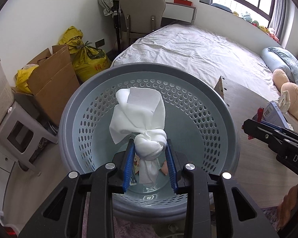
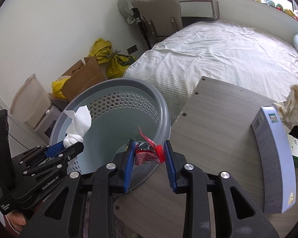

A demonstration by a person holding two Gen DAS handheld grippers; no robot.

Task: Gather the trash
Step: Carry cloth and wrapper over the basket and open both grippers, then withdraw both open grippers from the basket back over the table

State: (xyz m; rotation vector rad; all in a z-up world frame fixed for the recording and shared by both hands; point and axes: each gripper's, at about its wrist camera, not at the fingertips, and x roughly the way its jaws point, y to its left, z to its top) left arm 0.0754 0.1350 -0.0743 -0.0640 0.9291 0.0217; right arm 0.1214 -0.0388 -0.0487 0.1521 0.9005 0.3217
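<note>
A home bedroom.
A made bed (image 1: pixel 198 53), a pillow (image 1: pixel 284 63), a chair (image 1: pixel 142 11) and what look like plush toys (image 1: pixel 254 20) on the windowsill.

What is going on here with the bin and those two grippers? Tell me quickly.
A person is clearing trash into a grey bin beside the bed. The left gripper is clamped on a knotted white tissue, held over the bin's opening. The right gripper is clamped on a red wrapper at the bin's rim. Neither piece has been dropped yet. A blue box and crumpled paper remain on the wooden table.
</note>
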